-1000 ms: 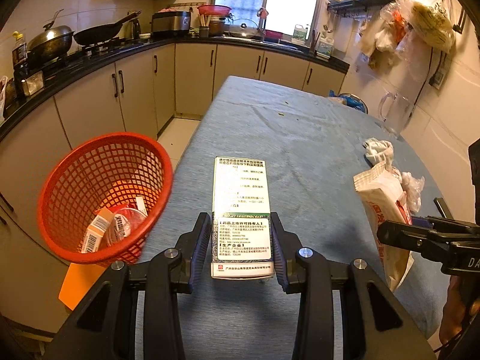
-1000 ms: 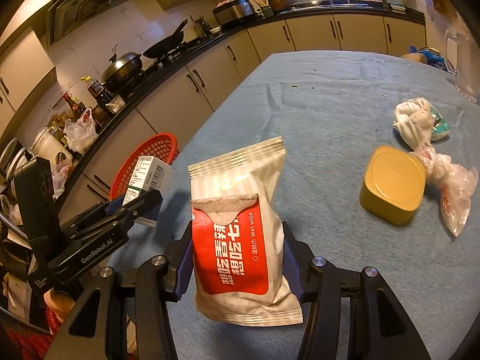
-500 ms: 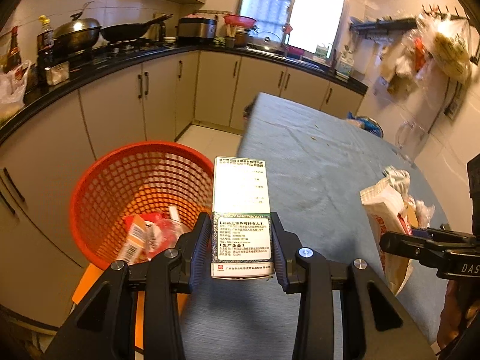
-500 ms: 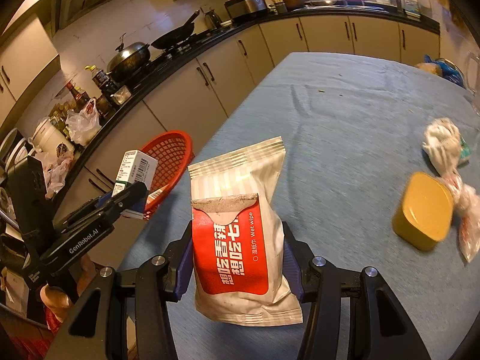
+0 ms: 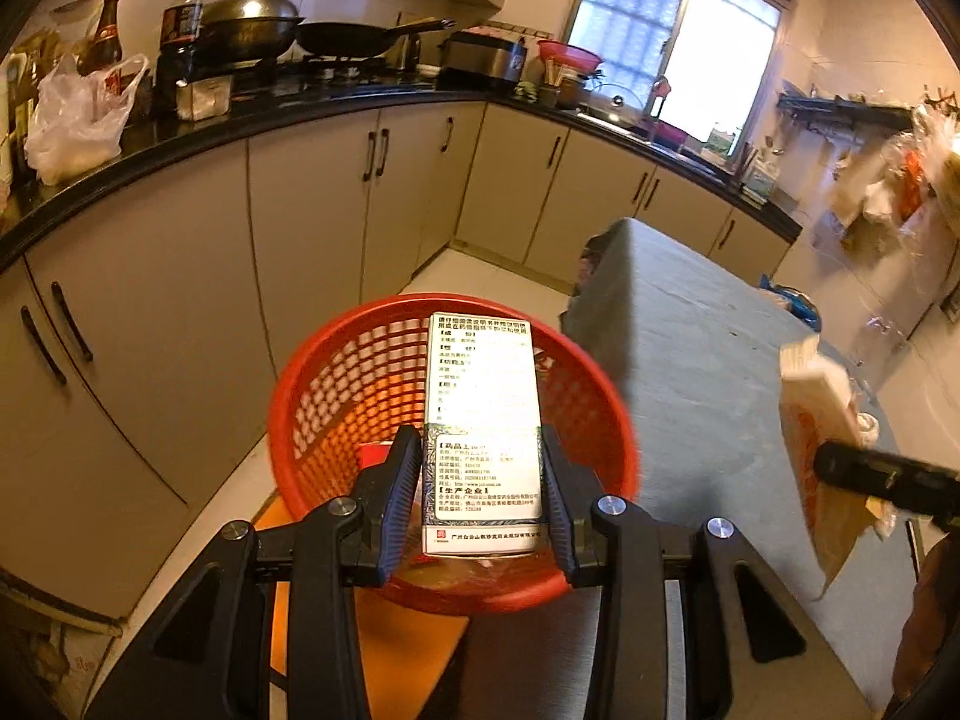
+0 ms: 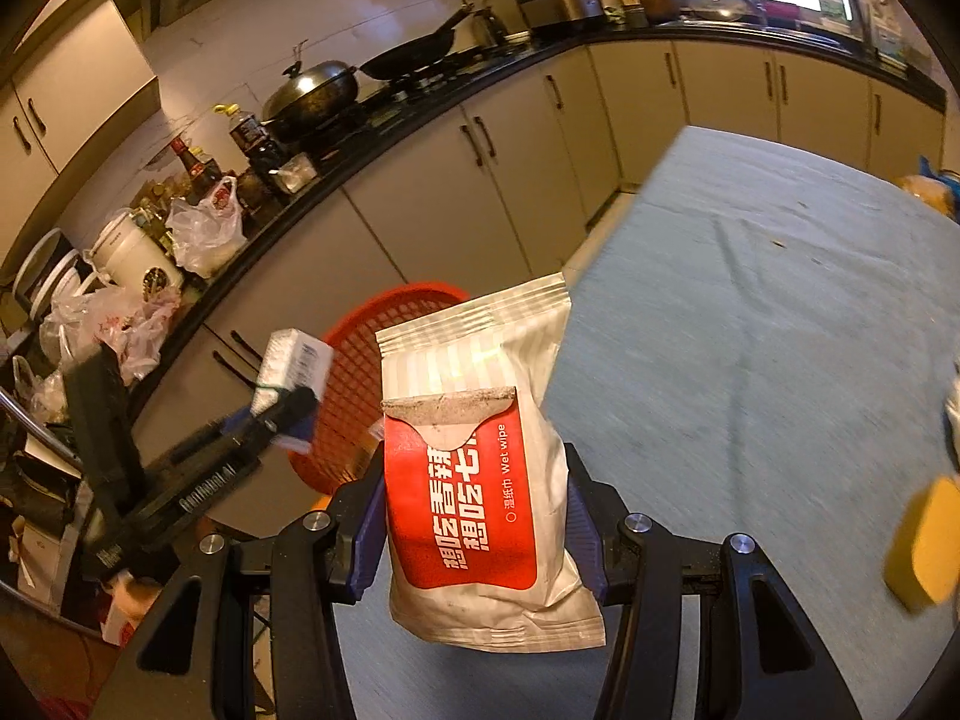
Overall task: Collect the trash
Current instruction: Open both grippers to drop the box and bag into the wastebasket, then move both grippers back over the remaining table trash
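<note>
My left gripper (image 5: 480, 498) is shut on a white medicine box (image 5: 480, 420) and holds it over the red mesh basket (image 5: 336, 384), which stands beside the table's near left edge. Some trash lies in the basket's bottom. My right gripper (image 6: 474, 516) is shut on a red and white wet wipe pack (image 6: 474, 468), held above the blue-grey table (image 6: 750, 330) near its left edge. In the right wrist view the left gripper (image 6: 282, 402) with the box (image 6: 291, 369) hangs in front of the basket (image 6: 360, 384). The wipe pack (image 5: 822, 432) shows at right in the left wrist view.
Cream cabinets (image 5: 312, 210) under a black counter with pans, bottles and bags run along the left and back. A yellow lidded tub (image 6: 924, 546) and a white bag sit at the table's right edge. An orange stool seat (image 5: 384, 648) lies under the basket.
Both grippers have swung left off the table toward the basket. The medicine box went from above the tablecloth to above the basket's mouth; the wipe pack followed to the table's left edge.
</note>
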{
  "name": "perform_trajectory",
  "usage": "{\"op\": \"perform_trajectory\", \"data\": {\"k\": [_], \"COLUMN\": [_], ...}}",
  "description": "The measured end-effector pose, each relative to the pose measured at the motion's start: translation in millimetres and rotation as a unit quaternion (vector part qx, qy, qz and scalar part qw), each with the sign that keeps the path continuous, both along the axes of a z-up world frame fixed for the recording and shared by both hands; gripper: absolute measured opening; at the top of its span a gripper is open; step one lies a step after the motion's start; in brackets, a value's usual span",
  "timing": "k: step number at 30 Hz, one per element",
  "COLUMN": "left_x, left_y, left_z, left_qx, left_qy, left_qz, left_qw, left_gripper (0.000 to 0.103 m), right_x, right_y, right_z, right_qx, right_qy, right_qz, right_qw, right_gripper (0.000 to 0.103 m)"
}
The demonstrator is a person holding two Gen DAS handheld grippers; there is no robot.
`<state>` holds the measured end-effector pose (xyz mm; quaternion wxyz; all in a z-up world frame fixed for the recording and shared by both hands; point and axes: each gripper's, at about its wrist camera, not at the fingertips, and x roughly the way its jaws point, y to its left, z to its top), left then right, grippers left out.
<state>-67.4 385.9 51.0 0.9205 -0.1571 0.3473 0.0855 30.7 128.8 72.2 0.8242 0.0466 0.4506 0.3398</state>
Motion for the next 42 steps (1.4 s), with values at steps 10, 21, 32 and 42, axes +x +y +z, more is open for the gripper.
{"op": "perform_trajectory", "data": {"k": [10,21,32,42], "left_x": [11,15,15,4], "left_y": [16,23,24,15], "left_z": [-18,-32,-30,-20], "left_qx": [-0.007,-0.011,-0.014,-0.004], "left_qy": [0.012,0.022,0.009,0.001], "left_qz": [0.007,0.010,0.015,0.018], "left_qw": [0.9999,0.9996,0.9997,0.9998], "left_gripper": [0.037,0.037,0.055,0.061], "right_x": [39,71,83,69], "right_y": [73,119,123,92], "right_z": [-15,-44,-50,-35], "right_qx": [0.026,0.032,0.038,0.066], "right_qy": [0.037,0.083,0.096,0.084], "right_qz": [0.025,0.033,0.023,0.016], "right_qw": [0.999,0.995,0.994,0.994], "right_gripper": [0.056,0.058,0.068,0.068]}}
